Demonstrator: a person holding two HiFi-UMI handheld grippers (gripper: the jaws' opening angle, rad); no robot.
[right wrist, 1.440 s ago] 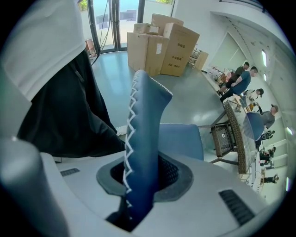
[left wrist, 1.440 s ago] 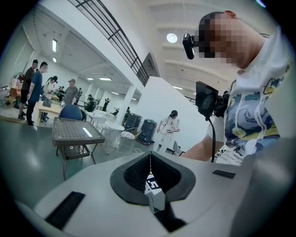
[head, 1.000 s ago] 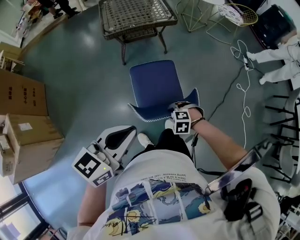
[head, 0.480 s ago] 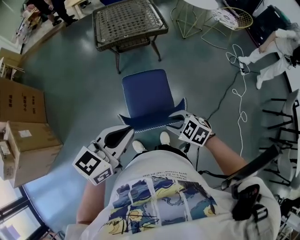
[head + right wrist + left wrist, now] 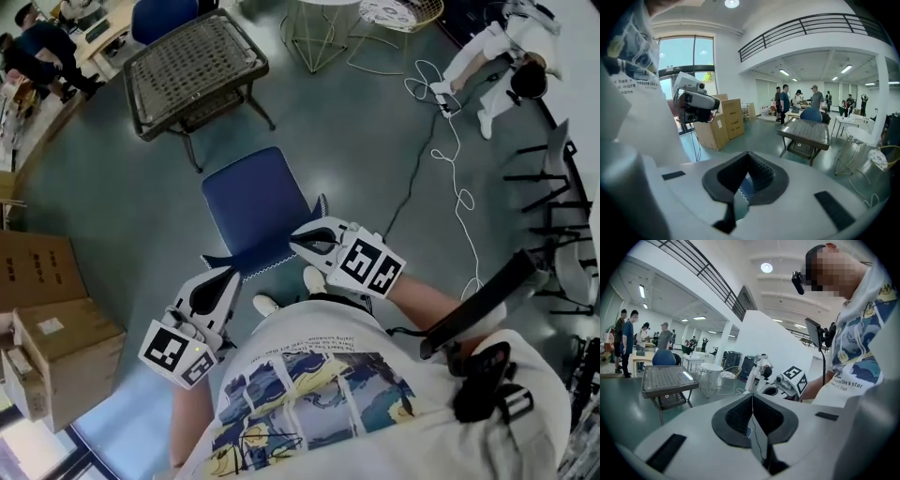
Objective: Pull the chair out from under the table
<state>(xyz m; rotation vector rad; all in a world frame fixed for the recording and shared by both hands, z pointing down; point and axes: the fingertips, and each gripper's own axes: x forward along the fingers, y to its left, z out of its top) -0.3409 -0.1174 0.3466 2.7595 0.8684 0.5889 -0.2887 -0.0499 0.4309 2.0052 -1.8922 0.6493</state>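
Your right gripper has its jaws closed tight, pads meeting at the tip with nothing pinched. Through the slot behind the pads you catch the blue chair and its white-stitched edge down below. From the head view, those tips sit over the right corner of the chair's back. Your left gripper is closed and empty too, just beside the back's left corner. The chair stands on the floor between your shoes and the woven table, clear of the table.
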